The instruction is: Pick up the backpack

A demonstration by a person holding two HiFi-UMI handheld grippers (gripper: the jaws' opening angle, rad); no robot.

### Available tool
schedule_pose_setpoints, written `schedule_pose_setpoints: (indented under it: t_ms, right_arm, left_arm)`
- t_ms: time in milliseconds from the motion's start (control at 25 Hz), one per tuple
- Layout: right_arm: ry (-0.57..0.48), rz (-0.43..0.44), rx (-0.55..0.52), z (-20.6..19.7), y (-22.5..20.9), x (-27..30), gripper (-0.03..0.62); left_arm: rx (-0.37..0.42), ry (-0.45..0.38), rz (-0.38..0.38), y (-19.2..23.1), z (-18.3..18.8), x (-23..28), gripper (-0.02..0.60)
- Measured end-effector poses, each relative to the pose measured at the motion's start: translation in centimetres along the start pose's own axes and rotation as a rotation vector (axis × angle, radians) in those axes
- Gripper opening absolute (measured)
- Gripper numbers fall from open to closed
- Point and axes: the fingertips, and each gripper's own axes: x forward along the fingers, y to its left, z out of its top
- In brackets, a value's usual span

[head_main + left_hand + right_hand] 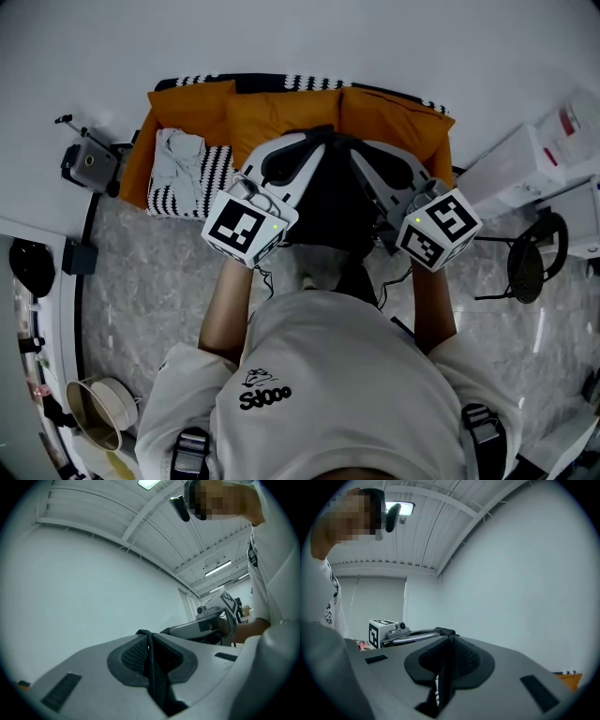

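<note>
Between your two grippers, the black backpack [333, 202] hangs clear before the orange sofa [281, 112], since your left gripper [150, 641] and right gripper [449, 644] each pinch almost fully closed on a strap [157, 686], likely to share its weight evenly.

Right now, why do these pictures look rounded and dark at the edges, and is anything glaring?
Head view: the wide lens bows the orange sofa; the black backpack loses detail in shadow. Left gripper view: round dark border, a ceiling lamp glares, the near strap keeps its weave texture. Right gripper view: same round border, another bright lamp overhead.
</note>
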Motion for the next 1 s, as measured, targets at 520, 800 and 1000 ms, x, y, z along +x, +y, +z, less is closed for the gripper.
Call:
schedule_pose_setpoints:
  t_ms: [520,800,1000]
  right_arm:
    - [0.04,-0.024,0.009,-1.3,-0.9,0.4,0.055]
    - [0.039,-0.018,0.024,-1.7,-0.7,0.2,0.055]
    - [0.045,-0.013,0.027,-1.8,-0.8,0.3,0.055]
  left_arm:
    - [-0.01,0.032,-0.012,0.3,-1.5,0.5,0.043]
    - [-0.009,0.044,-0.012,0.0,-1.8,0.3,0.043]
    - [-0.011,0.052,-0.013,0.1,-1.9,0.4,0.043]
